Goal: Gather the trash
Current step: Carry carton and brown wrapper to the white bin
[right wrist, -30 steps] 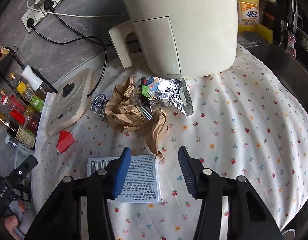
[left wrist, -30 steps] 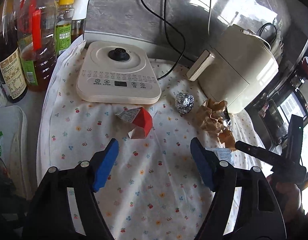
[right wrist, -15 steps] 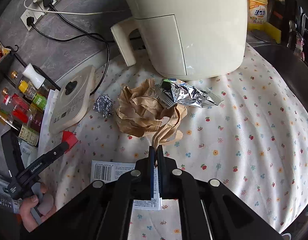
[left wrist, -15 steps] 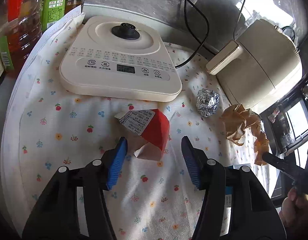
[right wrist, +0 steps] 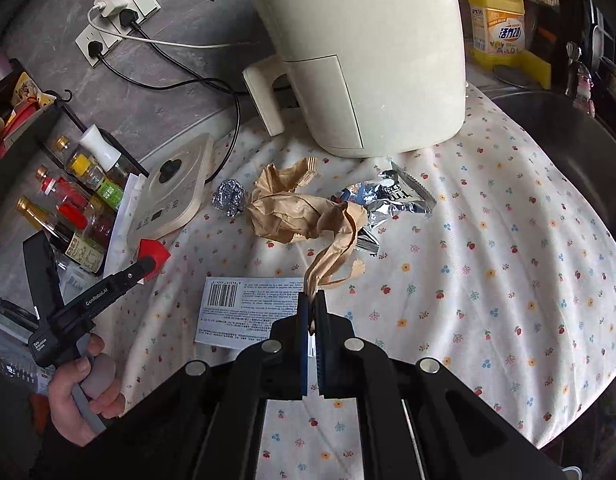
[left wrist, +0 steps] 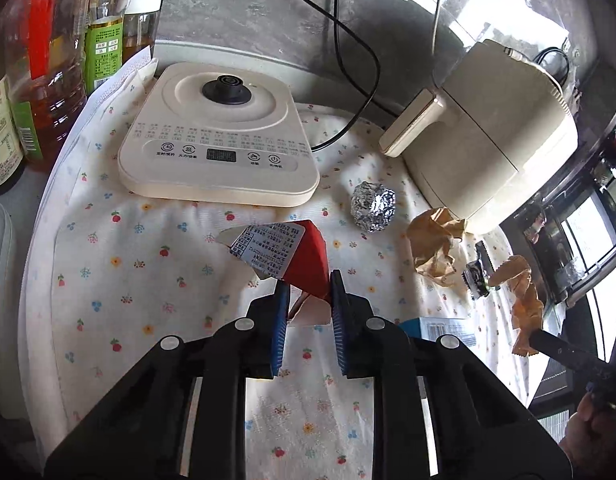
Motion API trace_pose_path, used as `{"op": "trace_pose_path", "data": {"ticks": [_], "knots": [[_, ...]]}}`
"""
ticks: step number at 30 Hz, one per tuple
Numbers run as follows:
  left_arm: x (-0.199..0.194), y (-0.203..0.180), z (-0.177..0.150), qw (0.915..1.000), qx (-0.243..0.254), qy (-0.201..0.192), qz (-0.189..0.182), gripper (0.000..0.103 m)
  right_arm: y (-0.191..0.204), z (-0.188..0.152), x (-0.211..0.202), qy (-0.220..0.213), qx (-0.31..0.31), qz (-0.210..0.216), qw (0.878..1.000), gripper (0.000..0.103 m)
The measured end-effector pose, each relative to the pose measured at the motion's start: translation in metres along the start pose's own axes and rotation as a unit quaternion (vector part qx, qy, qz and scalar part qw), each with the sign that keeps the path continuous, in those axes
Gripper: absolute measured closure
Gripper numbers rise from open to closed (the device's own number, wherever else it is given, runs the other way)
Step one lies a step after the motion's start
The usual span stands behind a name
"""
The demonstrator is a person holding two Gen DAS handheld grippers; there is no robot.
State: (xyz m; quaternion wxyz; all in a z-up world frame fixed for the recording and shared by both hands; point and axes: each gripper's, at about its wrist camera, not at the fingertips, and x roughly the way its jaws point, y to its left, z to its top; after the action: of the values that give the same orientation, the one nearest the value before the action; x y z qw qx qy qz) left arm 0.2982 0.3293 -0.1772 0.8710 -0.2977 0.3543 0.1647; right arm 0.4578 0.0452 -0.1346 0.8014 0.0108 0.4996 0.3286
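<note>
My left gripper (left wrist: pixel 306 280) is shut on a crumpled red carton (left wrist: pixel 303 260) with a white label, low over the flowered cloth (left wrist: pixel 147 280); the carton also shows in the right wrist view (right wrist: pixel 153 254). My right gripper (right wrist: pixel 312 300) is shut on the twisted end of a crumpled brown paper bag (right wrist: pixel 295 216), which is stretched and partly lifted. A foil ball (left wrist: pixel 372 206) lies beside the bag, also in the right wrist view (right wrist: pixel 229 198). A silver snack wrapper (right wrist: pixel 392 200) lies under the bag. A flat printed box (right wrist: pixel 247 312) lies below my right gripper.
A cream induction base (left wrist: pixel 215 140) sits at the back left, a cream air fryer (right wrist: pixel 364 52) at the back right. Oil and sauce bottles (left wrist: pixel 47 72) stand at the left edge. A metal sink (right wrist: pixel 568 140) is at the right. Cables (right wrist: pixel 179 68) run to wall sockets.
My left gripper closed on the red carton. My right gripper, shut since half a second ago, pulled the paper bag end up and toward me, dragging bag and wrapper.
</note>
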Motion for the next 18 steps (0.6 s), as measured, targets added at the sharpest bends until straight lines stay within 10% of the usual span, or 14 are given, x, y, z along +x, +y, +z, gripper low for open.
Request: {"op": "trace_pose_path", "data": {"ticks": [18], "knots": [[-0.058, -0.167, -0.081, 0.9940, 0.081, -0.018, -0.071, 0.083, -0.135, -0.105, -0.155, -0.064, 0.065, -0.029, 0.995, 0.099]]}}
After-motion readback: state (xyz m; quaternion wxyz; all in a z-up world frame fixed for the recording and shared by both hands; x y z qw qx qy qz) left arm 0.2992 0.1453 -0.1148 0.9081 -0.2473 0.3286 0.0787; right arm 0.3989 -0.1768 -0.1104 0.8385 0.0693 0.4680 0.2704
